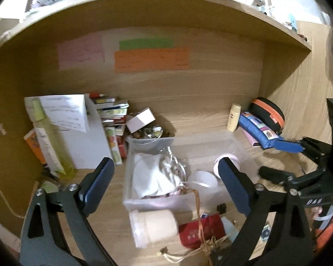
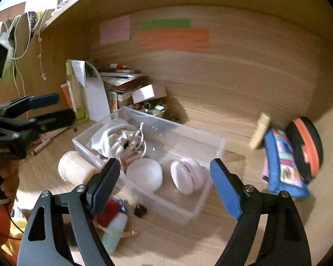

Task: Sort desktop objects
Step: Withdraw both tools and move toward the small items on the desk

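A clear plastic bin point(image 1: 151, 201) point(image 2: 213, 143) stands on the wooden desk. It holds a white drawstring bag point(image 1: 153, 175) point(image 2: 113, 139), a white round case point(image 1: 203, 180) point(image 2: 145, 174) and a pink round case point(image 2: 187, 174) point(image 1: 227, 159). My left gripper point(image 1: 164, 188) is open and empty above the bin's near side. My right gripper point(image 2: 165, 187) is open and empty above the two round cases; it also shows in the left wrist view point(image 1: 275, 159). A beige jar point(image 1: 155, 226) point(image 2: 76, 169), a red pouch point(image 1: 199, 229) and a small bottle point(image 2: 115, 230) lie in front of the bin.
Books and a white box point(image 1: 88, 133) stand at the back left beside a bowl of trinkets point(image 1: 151, 132). A cream tube point(image 1: 234, 117), a blue pouch point(image 2: 282, 166) and a black-orange case point(image 2: 306, 146) sit at the right. A shelf point(image 1: 188, 2) hangs overhead.
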